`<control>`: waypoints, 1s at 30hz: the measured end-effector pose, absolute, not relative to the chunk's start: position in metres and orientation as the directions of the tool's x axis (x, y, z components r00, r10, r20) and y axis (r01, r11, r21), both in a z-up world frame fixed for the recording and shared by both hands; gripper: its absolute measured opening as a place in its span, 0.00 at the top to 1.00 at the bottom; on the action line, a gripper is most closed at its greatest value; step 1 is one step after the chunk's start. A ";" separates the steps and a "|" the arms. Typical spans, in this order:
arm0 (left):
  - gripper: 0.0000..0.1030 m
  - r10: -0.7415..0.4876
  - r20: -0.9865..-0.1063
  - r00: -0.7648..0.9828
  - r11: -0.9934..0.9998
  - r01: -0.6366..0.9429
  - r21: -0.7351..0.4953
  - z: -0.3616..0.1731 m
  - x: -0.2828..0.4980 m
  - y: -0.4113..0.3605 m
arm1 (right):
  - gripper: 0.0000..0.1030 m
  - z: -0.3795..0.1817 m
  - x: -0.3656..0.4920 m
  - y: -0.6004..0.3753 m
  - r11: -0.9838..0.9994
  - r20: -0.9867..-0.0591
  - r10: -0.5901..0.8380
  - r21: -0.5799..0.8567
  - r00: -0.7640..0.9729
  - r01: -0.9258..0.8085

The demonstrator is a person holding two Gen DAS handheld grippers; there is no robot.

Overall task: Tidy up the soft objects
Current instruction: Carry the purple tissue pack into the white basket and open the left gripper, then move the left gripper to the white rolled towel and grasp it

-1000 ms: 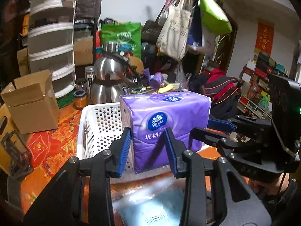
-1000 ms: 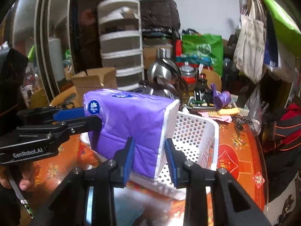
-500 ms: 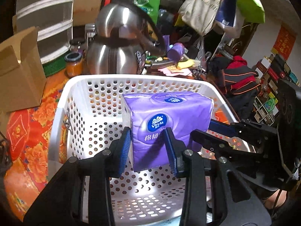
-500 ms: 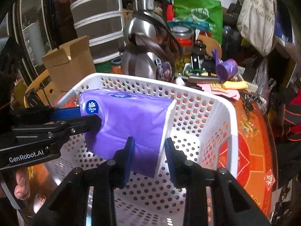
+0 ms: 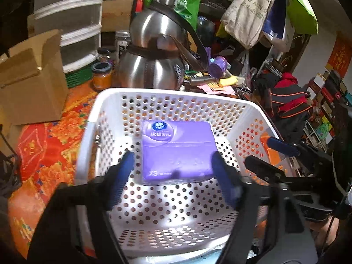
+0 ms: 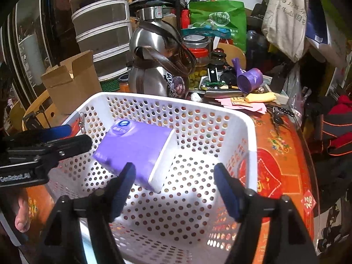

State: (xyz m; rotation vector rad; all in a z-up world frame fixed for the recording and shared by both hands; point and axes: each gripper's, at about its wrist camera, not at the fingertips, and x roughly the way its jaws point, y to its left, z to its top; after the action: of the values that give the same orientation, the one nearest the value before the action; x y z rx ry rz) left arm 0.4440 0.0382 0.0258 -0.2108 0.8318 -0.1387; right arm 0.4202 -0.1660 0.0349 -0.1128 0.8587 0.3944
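A purple pack of tissues (image 5: pixel 177 151) lies on the floor of a white perforated basket (image 5: pixel 176 98). It also shows in the right wrist view (image 6: pixel 136 147), tilted inside the basket (image 6: pixel 176 103). My left gripper (image 5: pixel 173 171) is open, its blue fingers spread either side of the pack's near end without holding it. My right gripper (image 6: pixel 173 184) is open and empty above the basket floor, just right of the pack. The right gripper's fingers (image 5: pixel 281 149) show at the right in the left wrist view; the left gripper's fingers (image 6: pixel 59 138) show at the left in the right wrist view.
A steel kettle (image 5: pixel 154 52) stands right behind the basket, a cardboard box (image 5: pixel 30 81) to its left on the orange patterned tablecloth (image 6: pixel 279 154). Jars, a purple scoop (image 6: pixel 248 77) and clutter fill the table's back. Bags (image 5: pixel 248 11) hang above.
Both grippers carried the tissue pack over the basket and down into it, then opened. The pack has dropped flat onto the basket floor.
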 end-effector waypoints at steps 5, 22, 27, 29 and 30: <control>0.23 -0.174 -0.708 0.684 0.979 0.039 -0.202 0.034 0.429 0.039 | 0.20 0.039 0.409 -0.164 0.919 -0.752 0.301 0.064 0.587 -0.390; 0.19 -0.099 -0.606 0.789 0.989 0.008 -0.151 0.086 0.281 0.044 | 0.15 0.089 0.284 -0.185 0.909 -0.630 0.343 0.038 0.697 -0.414; 0.17 -0.096 -0.574 0.813 0.992 0.028 -0.126 0.096 0.210 0.042 | 0.15 0.083 0.227 -0.207 0.903 -0.592 0.374 0.057 0.714 -0.426; 0.16 -0.092 -0.563 0.821 0.992 0.030 -0.120 0.094 0.181 0.044 | 0.15 0.072 0.197 -0.226 0.914 -0.577 0.358 0.057 0.734 -0.402; 0.15 -0.097 -0.556 0.826 0.992 0.033 -0.124 0.092 0.168 0.046 | 0.15 0.067 0.187 -0.231 0.920 -0.578 0.345 0.054 0.740 -0.388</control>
State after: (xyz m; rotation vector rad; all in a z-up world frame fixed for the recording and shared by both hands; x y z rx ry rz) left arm 0.1677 0.0456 0.0919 -0.1106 0.5957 -0.0691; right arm 0.1875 -0.2315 0.0675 -0.0716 0.6190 0.4024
